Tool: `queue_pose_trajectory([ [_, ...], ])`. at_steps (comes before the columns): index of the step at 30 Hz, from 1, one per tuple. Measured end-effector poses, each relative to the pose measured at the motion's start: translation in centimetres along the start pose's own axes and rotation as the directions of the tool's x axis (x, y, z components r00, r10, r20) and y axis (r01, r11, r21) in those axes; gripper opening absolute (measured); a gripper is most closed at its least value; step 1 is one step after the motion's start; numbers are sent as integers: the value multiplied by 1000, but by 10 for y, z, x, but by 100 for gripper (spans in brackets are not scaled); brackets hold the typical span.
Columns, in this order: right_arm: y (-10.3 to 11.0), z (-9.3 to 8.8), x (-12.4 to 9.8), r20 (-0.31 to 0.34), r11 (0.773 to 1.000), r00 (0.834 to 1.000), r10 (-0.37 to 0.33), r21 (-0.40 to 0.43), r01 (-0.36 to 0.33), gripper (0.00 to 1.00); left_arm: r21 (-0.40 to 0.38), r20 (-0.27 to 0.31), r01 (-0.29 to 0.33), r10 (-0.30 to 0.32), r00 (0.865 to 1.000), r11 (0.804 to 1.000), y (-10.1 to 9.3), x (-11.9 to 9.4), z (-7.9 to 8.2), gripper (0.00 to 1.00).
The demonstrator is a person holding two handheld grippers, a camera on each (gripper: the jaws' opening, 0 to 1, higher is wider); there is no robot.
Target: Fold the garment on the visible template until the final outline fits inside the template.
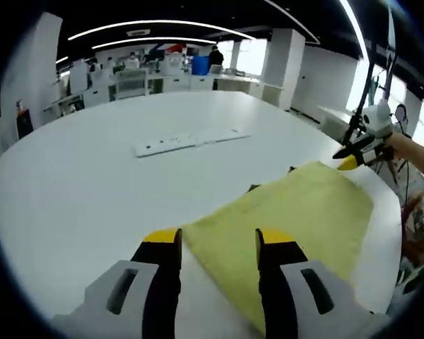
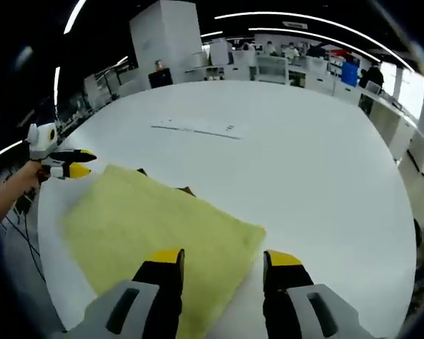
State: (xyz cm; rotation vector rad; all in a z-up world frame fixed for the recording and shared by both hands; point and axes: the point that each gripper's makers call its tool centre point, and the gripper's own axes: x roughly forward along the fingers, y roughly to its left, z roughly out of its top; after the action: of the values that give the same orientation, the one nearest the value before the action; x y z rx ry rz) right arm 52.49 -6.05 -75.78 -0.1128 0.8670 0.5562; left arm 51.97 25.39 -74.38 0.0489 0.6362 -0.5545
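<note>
Left gripper [image 1: 217,239] released, jaws parted over near edge of yellow garment [image 1: 297,226], spread flat on white table [image 1: 78,183]. Right gripper [image 2: 222,260] likewise released above opposite edge. Best to pinch edges squarely, then fold inward evenly. Dark template corners [image 1: 253,187] barely peeking beyond far edge. Seen from right gripper view alone: white pillar [image 2: 166,32] far left. White strip [image 1: 191,141] beyond garment.

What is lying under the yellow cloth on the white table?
Small dark corners stick out from under the far edge of the flat yellow fabric cloth, on the round white table. The cloth covers the rest, so I cannot tell what they belong to.
</note>
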Motion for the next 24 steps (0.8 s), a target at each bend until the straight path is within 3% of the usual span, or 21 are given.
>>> queue_pose_trajectory([
  [5,15,-5,-13,0,999,1000,30,-19,-30,44,37,10,40,-40,999,999,-11,-14,-5,43],
  [13,34,-20,-32,-24,996,998,53,-74,-55,46,31,20,89,-90,996,995,-23,-33,-18,51],
  [24,52,-47,-57,-39,991,998,54,-119,-59,43,55,-12,134,-133,991,989,-43,-56,-47,54],
])
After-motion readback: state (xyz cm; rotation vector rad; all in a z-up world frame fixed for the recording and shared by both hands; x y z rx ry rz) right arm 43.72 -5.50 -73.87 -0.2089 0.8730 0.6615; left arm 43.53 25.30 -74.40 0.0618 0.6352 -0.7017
